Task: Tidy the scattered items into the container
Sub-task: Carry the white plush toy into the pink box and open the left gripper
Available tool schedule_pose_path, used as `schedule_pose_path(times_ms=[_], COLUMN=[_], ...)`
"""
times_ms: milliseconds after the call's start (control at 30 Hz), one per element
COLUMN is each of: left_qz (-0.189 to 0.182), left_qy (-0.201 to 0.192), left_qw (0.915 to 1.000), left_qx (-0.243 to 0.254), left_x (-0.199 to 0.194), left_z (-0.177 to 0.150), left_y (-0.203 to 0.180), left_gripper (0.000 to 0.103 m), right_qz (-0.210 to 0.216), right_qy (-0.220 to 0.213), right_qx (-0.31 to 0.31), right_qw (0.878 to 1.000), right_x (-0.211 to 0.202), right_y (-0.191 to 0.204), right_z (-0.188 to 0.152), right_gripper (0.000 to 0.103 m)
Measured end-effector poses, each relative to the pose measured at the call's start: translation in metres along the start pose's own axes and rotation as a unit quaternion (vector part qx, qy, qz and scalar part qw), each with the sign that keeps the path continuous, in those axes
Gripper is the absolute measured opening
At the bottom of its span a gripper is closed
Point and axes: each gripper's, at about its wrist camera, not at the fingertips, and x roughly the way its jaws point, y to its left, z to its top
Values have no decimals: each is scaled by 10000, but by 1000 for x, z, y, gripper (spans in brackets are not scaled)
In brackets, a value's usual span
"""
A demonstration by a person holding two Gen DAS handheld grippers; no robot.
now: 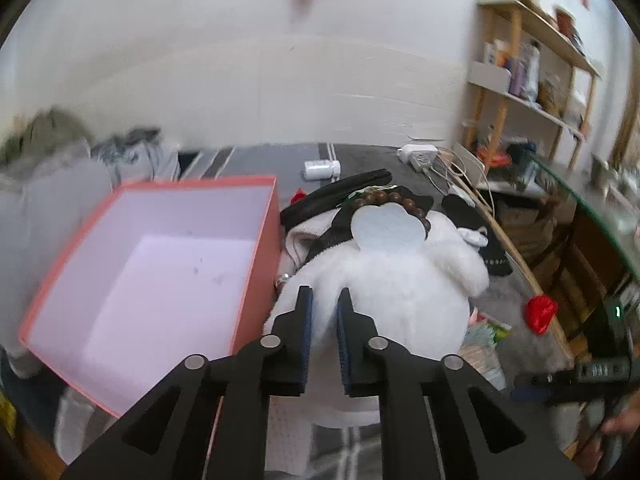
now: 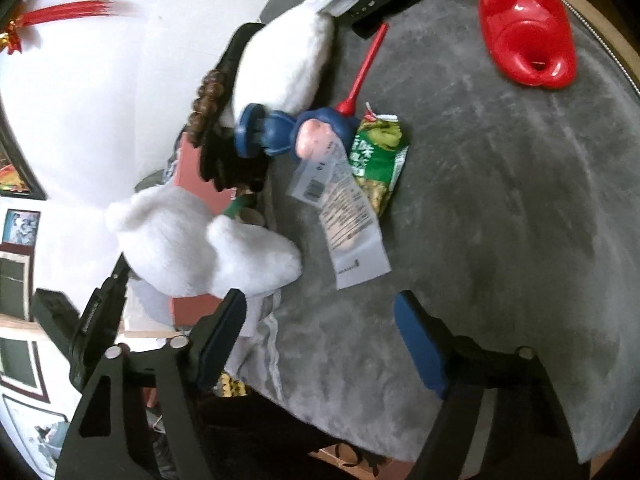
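Two black fingers with blue pads make up the left gripper [image 1: 323,300], and they are pinched almost together on a tuft of the fluffy white plush toy [image 1: 400,280]. How firmly the fur is caught is hard to judge through the blur, but white pile fills the narrow gap between the pads. The toy bulges out just ahead of and to the right of these fingers. Immediately to their left stands the open salmon-pink cardboard box [image 1: 260,280] with its pale lilac inside showing nothing in it. The toy touches the box's near wall but is not inside it. Beyond the plush lies a string of brown wooden beads [image 1: 404,204], and further still a small white pill bottle [image 1: 322,169] lies on its side. Well off to the right sits a glossy red plastic moulded piece [image 1: 540,314].

The right gripper [image 2: 320,304] is spread wide with nothing between its pads – only the grey velvety cloth [image 2: 500,200] below. Ahead and to its left hangs the same white plush toy [image 2: 180,240]. Straight ahead lie a white printed paper tag [image 2: 352,220], a green snack packet [image 2: 380,160] and a blue-and-pink figurine [image 2: 304,132], all touching one another. The red plastic piece [image 2: 524,28] lies far ahead to the right, apart from the rest.
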Motion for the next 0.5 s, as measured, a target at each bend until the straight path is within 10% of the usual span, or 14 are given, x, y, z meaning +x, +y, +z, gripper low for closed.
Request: schedule_pose_path(times_ms=[133, 267, 400, 500], left_qz=[-804, -1452, -572, -671], left_qy=[329, 275, -59, 531], left_qw=[9960, 9857, 9783, 9858], left_qx=[201, 809, 1991, 1442], left_x=[1, 3, 28, 62], left_z=[-8, -2, 7, 17], left_y=[-2, -6, -7, 11], left_gripper=[80, 87, 96, 97], right_qz=[-346, -379, -224, -127], right_qy=[-162, -193, -88, 6], right_qx=[41, 127, 31, -55], right_qw=[9993, 9990, 9997, 9999], right_x=[10, 16, 18, 17], right_y=[-9, -7, 4, 11], right_z=[14, 19, 16, 9], right_gripper=[66, 66, 66, 66])
